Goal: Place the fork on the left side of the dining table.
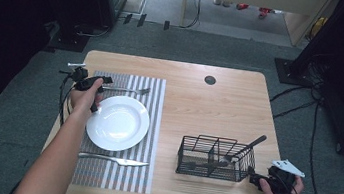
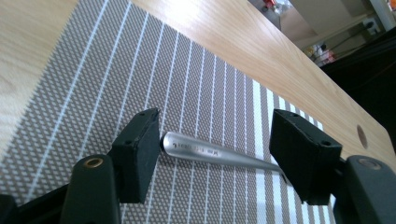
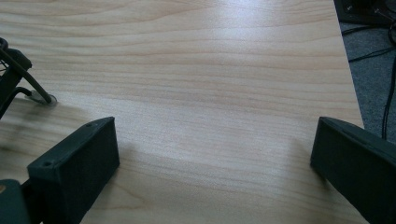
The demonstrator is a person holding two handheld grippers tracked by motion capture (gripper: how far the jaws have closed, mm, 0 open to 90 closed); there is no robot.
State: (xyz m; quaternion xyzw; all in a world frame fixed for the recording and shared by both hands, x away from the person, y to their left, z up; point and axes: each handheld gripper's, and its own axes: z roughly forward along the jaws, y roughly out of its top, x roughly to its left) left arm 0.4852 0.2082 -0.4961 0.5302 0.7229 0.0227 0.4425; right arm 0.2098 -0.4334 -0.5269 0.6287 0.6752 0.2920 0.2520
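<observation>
Straddling fork (image 2: 219, 154) handle end with left gripper (image 1: 92, 83), jaws apart, one pad beside handle tip, nothing clamped. Fork lying flat on striped placemat (image 1: 148, 124) at plate's (image 1: 118, 123) 12 o'clock, tines pointing toward 3. Looking stiff, light, slick polished metal, thin and low on mat; likely slipping unless pinched across flat handle near end. Knife (image 1: 114, 160) lying at plate's 6. Hovering right gripper (image 1: 269, 183) over bare table (image 3: 210, 70) at wire caddy's (image 1: 215, 158) 4 o'clock, jaws wide apart.
</observation>
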